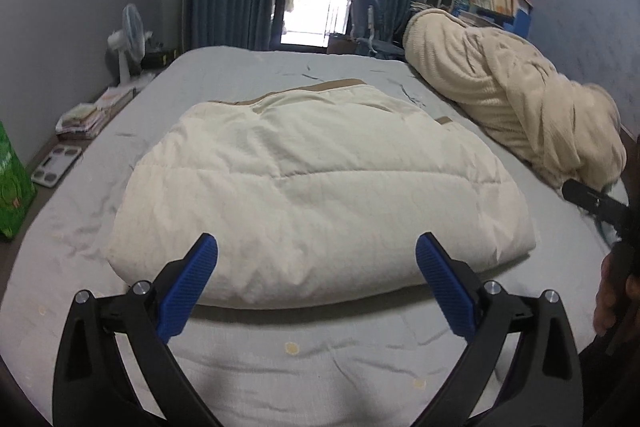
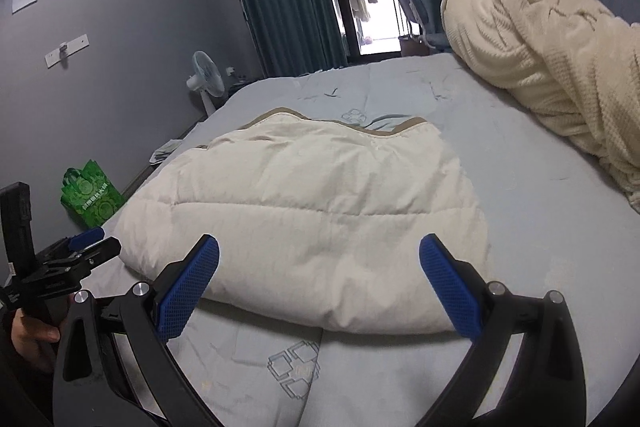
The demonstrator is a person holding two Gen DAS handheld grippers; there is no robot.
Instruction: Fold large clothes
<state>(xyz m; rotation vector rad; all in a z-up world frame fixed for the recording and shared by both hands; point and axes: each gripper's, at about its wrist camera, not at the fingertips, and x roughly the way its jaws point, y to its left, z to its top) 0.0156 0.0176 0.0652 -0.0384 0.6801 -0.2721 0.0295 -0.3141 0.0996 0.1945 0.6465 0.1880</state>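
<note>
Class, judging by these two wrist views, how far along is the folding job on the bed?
Done: the cream padded garment lies folded into a compact bundle on the bed. In hand: nothing; the left tool and right tool both hang open in front of the bundle, gripping no fabric. Left: the ribbed cream blanket along the bed's far side lies heaped, unfolded.

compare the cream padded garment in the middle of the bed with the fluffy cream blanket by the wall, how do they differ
The padded garment lies folded flat in a neat block; the fluffy blanket is bunched in a long heap. The garment's fabric is smooth with stitched quilting lines and a tan edge; the blanket is ribbed and plush. The garment sits mid-bed, just ahead of both grippers; the blanket lies along the far side. Both are cream and rest on the pale blue sheet.
</note>
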